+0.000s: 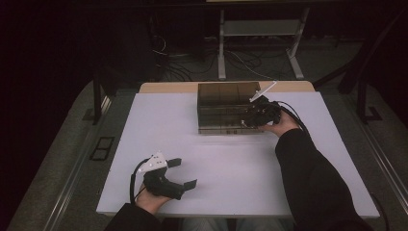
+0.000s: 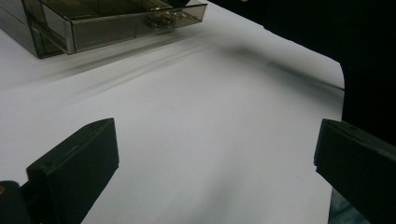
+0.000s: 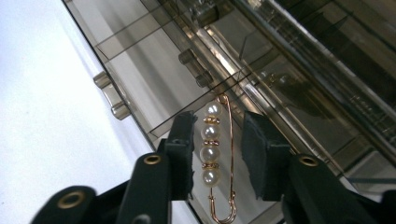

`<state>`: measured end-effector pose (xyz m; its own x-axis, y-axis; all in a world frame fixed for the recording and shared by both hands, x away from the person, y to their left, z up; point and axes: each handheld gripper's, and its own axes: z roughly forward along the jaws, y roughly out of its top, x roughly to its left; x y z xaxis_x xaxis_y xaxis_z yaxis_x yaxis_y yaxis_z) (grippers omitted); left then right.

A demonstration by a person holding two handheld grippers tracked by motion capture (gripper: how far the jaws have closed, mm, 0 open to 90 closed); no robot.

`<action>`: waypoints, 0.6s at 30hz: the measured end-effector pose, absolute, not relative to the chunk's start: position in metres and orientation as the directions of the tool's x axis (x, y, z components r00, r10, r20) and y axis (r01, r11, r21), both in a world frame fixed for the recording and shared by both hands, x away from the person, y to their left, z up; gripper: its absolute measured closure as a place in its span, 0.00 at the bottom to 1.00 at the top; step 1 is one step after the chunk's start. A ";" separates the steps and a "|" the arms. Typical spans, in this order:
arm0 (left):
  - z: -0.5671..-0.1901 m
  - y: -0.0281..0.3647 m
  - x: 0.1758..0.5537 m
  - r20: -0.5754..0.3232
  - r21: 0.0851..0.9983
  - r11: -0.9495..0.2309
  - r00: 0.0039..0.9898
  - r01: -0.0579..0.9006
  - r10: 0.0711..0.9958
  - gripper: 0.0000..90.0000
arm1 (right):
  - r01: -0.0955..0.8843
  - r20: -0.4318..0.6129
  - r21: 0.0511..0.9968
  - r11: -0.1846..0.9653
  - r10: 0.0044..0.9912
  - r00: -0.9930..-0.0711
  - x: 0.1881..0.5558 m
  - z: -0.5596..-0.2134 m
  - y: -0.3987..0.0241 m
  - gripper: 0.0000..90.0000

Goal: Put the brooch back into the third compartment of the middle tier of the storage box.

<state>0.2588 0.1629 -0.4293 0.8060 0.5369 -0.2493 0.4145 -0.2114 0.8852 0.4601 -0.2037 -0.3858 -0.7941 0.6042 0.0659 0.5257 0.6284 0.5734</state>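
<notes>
The right gripper point(image 3: 217, 154) is sitting part-open around a pearl pin point(image 3: 215, 158) lying in the smoky box's point(image 1: 228, 108) open drawer point(image 3: 154, 93), its pads not pressing. The left gripper point(image 1: 183, 173) is resting wide open at 7 o'clock on the table point(image 1: 231, 163). I am seeing no writing.

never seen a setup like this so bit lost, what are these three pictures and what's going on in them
A person sits at a white table and holds a hand-held clamp tool, called a gripper, in each hand. No robot arm is involved.

The high view looks down from above the person. The other two pictures come from small cameras riding on each gripper, looking out between its two black jaws.

On the table stands a smoky clear plastic drawer box with one drawer pulled out.

The left gripper rests near the table's front edge, its jaws wide apart with nothing between them.

The right gripper is at the box's open drawer. A gold safety-pin brooch with four pearls sits between its jaws. The pads stand a little apart from it rather than pressing, so it looks released into the drawer, not held.
</notes>
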 end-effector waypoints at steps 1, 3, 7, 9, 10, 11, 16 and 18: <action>-0.429 0.163 0.259 -0.249 0.885 -0.212 0.806 0.415 0.537 0.00 | 0.524 0.065 0.577 0.626 0.605 -0.794 0.459 -0.385 -0.204 0.66; -0.429 0.163 0.259 -0.249 0.885 -0.211 0.806 0.414 0.538 0.00 | 0.524 0.059 0.581 0.622 0.610 -0.790 0.458 -0.382 -0.204 0.64; -0.430 0.163 0.258 -0.251 0.885 -0.209 0.803 0.417 0.540 0.00 | 0.524 0.060 0.589 0.616 0.613 -0.788 0.455 -0.379 -0.205 0.61; -0.430 0.163 0.258 -0.254 0.885 -0.205 0.801 0.419 0.542 0.00 | 0.524 0.061 0.589 0.616 0.612 -0.788 0.455 -0.378 -0.206 0.60; -0.430 0.164 0.258 -0.253 0.885 -0.205 0.801 0.419 0.542 0.00 | 0.526 0.061 0.590 0.612 0.616 -0.785 0.453 -0.376 -0.206 0.58; -0.430 0.164 0.258 -0.253 0.885 -0.205 0.801 0.419 0.542 0.00 | 0.524 0.060 0.591 0.613 0.614 -0.787 0.453 -0.375 -0.206 0.57; -0.430 0.163 0.258 -0.255 0.884 -0.204 0.801 0.420 0.542 0.00 | 0.524 0.071 0.588 0.616 0.606 -0.792 0.448 -0.372 -0.208 0.50; -0.430 0.163 0.258 -0.255 0.884 -0.205 0.802 0.420 0.541 0.00 | 0.524 0.071 0.586 0.618 0.605 -0.793 0.446 -0.371 -0.209 0.48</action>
<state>0.2581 0.1628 -0.4297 0.8016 0.5408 -0.2549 0.4197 -0.2053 0.8841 0.4463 -0.2085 -0.3709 -0.7931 0.6049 0.0709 0.5238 0.6181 0.5861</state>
